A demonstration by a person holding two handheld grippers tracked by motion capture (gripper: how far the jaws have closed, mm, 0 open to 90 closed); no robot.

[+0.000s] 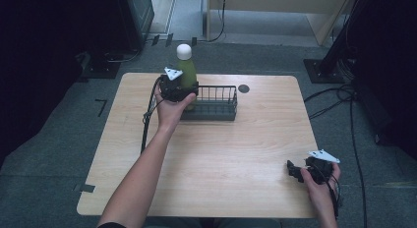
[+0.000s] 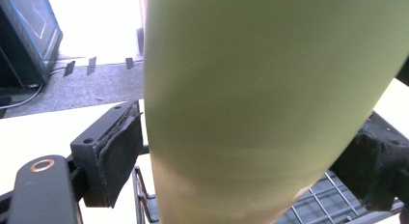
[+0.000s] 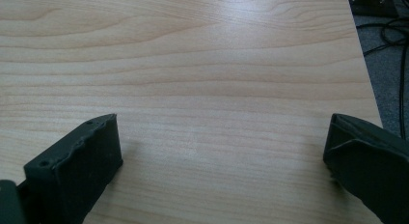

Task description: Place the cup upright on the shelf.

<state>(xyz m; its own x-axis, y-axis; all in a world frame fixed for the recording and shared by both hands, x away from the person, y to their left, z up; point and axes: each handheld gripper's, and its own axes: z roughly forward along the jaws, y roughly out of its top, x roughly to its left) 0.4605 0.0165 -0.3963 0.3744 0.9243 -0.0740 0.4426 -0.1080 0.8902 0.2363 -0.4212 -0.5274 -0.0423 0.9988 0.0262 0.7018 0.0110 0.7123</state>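
A green bottle with a white cap stands upright at the left end of a dark wire basket at the back of the wooden table. My left gripper is shut on the bottle's body from the near side. In the left gripper view the bottle sits between both pads, with the basket's wires below. My right gripper rests low at the table's front right, open, and nothing lies between its jaws.
A small black round mark lies on the table just behind the basket's right end. Cables run over the grey floor to the right, and dark equipment stands behind the table at the left.
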